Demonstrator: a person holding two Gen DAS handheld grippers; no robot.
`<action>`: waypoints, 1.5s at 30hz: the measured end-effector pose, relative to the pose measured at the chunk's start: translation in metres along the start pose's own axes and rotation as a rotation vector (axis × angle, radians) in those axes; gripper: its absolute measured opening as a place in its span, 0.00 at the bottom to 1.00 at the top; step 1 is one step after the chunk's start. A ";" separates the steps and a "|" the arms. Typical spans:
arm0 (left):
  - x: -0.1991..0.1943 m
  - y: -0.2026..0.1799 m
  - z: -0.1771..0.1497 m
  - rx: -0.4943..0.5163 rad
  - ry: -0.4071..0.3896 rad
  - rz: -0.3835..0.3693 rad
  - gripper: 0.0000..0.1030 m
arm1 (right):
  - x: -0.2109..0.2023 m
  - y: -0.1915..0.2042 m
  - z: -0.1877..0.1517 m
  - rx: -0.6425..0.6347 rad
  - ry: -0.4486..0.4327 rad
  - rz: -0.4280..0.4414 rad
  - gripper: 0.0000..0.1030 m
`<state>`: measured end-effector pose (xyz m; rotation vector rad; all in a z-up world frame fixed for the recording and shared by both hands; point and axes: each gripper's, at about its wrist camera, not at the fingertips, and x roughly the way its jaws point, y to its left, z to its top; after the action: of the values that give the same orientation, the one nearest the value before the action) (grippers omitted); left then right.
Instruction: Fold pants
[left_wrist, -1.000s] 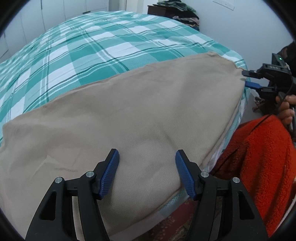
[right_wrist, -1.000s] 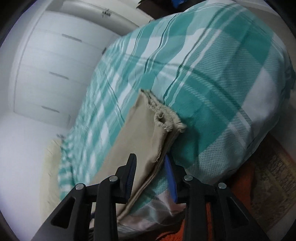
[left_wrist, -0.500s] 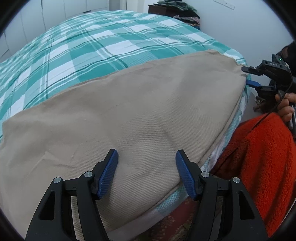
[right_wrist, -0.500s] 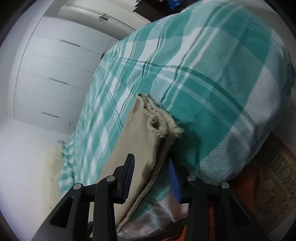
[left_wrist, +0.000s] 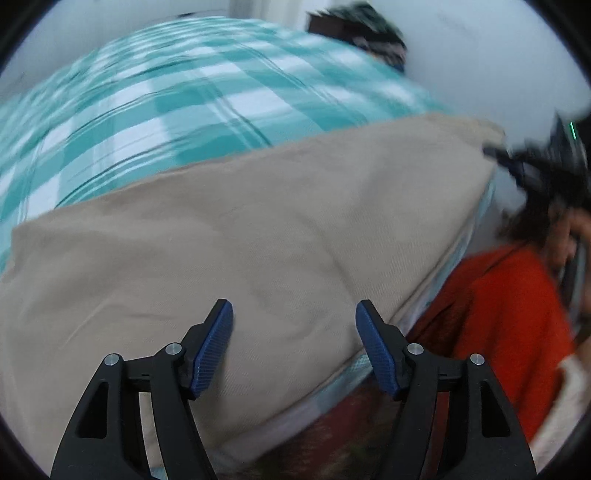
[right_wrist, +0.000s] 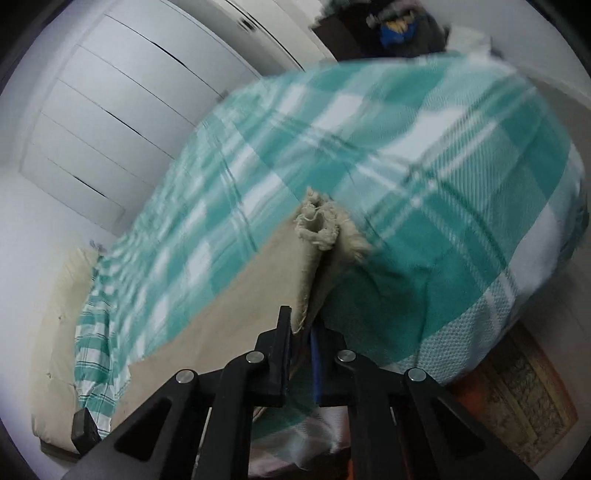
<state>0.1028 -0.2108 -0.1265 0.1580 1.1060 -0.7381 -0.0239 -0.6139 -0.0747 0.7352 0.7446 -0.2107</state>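
Looking along my left gripper (left_wrist: 294, 347), I see tan pants (left_wrist: 258, 229) spread flat on a bed with a teal plaid cover (left_wrist: 177, 92), running along its near edge. My worry is that only one end of the cloth is pinched, so a lift from there could drag the rest askew or off the edge. The blue fingers (left_wrist: 214, 350) stand wide apart, hovering over the fabric and holding nothing; I cannot tell whether their tips touch it. At far right, blurred, the right gripper (left_wrist: 517, 166) meets the pants' far corner.

Through the right wrist view, the frayed hem (right_wrist: 325, 229) of the pants rises just ahead of the right gripper (right_wrist: 301, 332). Its jaws are nearly together, clamping the layered edge. A shallow bite on fraying cloth could slip, I judge.
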 end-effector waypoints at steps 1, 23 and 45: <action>-0.012 0.015 0.000 -0.043 -0.021 -0.008 0.70 | -0.009 0.008 0.000 -0.021 -0.026 0.012 0.08; -0.141 0.270 -0.138 -0.751 -0.307 0.144 0.70 | 0.042 0.370 -0.225 -0.811 0.182 0.415 0.24; -0.047 0.151 -0.078 -0.240 -0.064 0.122 0.46 | 0.106 0.221 -0.208 -0.702 0.397 -0.066 0.15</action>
<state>0.1249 -0.0387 -0.1578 -0.0023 1.1050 -0.4942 0.0338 -0.3029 -0.1338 0.0770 1.1377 0.1459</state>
